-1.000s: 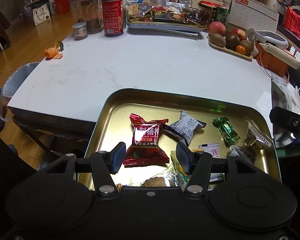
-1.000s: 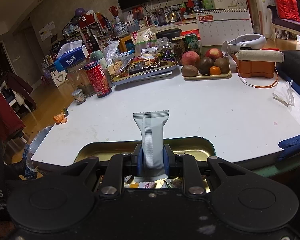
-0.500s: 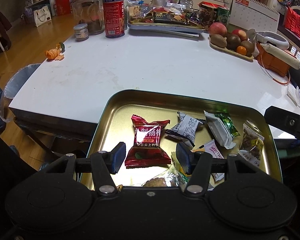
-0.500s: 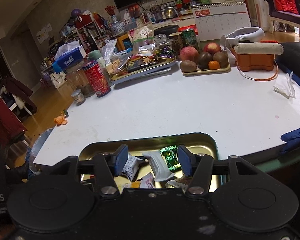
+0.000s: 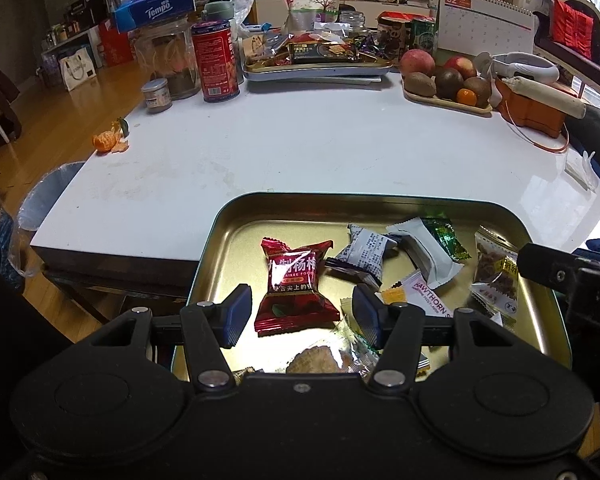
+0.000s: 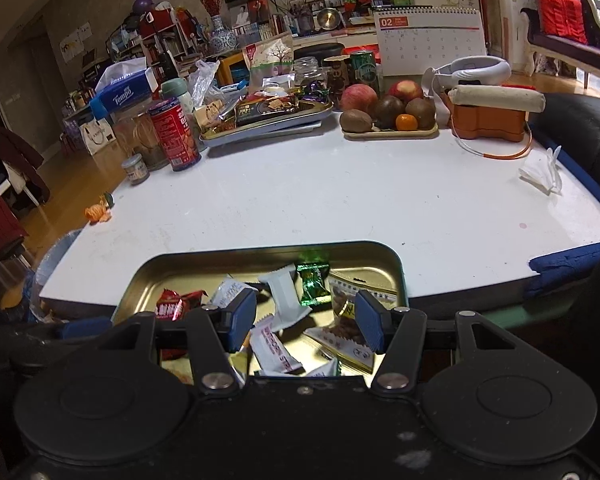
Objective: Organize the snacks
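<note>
Crinkly foil snacks (image 5: 296,286), rounded brass-toned tin tray (image 5: 236,216) (glossy inside)

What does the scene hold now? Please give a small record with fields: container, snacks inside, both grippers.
container: gold metal tin tray at the near edge of the white table
snacks inside: red plum packet, white bar wrapper, green candy, hawthorn strip packet, several more
left gripper: open above the red plum packet, not touching
right gripper: open, holding nothing, above the tray
</note>
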`<state>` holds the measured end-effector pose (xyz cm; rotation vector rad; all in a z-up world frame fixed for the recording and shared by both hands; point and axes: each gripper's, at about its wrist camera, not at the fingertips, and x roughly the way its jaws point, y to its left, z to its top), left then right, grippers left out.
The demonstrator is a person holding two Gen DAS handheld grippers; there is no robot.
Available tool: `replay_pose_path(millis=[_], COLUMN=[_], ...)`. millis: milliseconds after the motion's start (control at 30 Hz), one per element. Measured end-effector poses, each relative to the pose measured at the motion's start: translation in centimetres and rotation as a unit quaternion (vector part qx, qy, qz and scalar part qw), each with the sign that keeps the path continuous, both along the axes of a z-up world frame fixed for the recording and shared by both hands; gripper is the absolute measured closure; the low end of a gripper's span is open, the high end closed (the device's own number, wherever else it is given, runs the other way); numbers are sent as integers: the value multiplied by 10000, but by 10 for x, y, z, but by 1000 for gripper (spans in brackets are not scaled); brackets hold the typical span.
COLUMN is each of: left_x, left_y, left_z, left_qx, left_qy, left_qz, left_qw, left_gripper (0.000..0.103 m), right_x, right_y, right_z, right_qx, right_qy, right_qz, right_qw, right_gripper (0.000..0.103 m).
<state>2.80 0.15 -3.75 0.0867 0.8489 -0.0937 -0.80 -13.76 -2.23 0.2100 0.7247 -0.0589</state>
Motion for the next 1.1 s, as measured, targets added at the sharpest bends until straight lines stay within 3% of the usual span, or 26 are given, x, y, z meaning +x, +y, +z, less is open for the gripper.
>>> replay_pose_path(millis=[467, 1100], left_x=[-22, -32], left_y=[-6, -7], left_z=[2, 4], left_qx=[51, 68], left_qy=[-81, -243], left_qz=[-171, -194], left_qw=[9998, 9995], left_gripper=[42, 42], right_x=[-31, -34], right_y=[-10, -9], right_z=[-13, -14], right_qx=[171, 114], right_qy=[585, 571], right_qz=[-438, -483], right_qw=[9972, 9971], right_gripper=[45, 45])
